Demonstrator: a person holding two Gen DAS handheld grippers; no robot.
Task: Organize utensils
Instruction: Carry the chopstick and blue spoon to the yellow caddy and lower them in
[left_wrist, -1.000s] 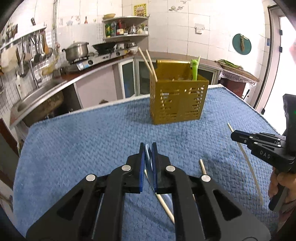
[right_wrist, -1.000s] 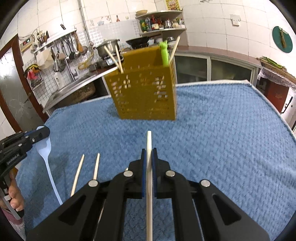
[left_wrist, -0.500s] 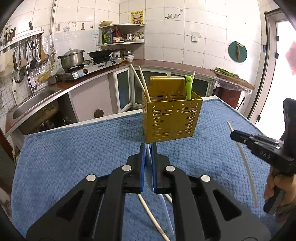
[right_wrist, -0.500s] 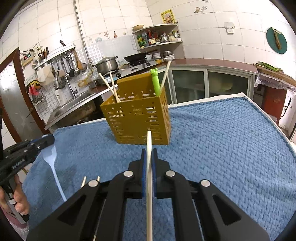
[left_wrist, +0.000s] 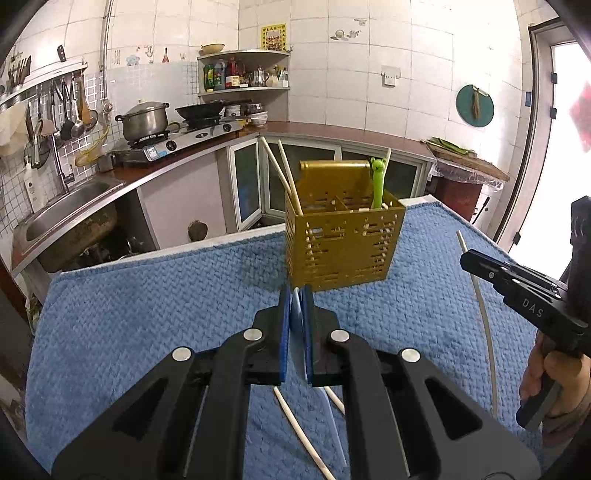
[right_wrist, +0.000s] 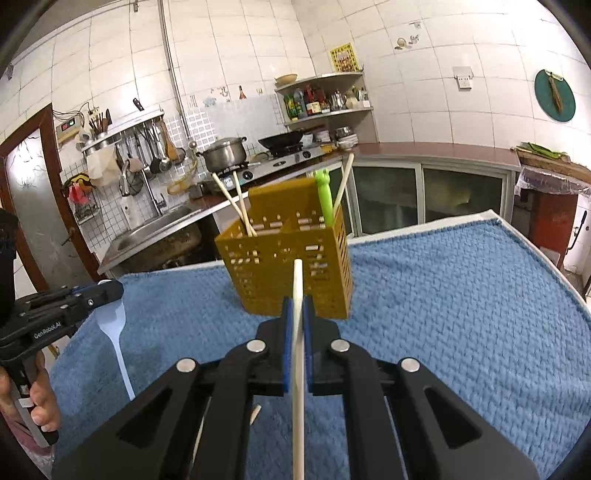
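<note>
Pale blue spoon (right_wrist: 112, 325) and white chopstick (right_wrist: 298, 332), each claw-clamped, now rising off the worktop (right_wrist: 461, 295) towards the rack (right_wrist: 288, 273) ahead, nearing drop-in.

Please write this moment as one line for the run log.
left gripper: shut on white spoon | right gripper: shut on chopstick | yellow holder: upright on blue towel

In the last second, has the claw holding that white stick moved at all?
Yes. The right claw has risen with the chopstick: the yellow utensil basket now sits lower in its view, with its open top visible.
</note>
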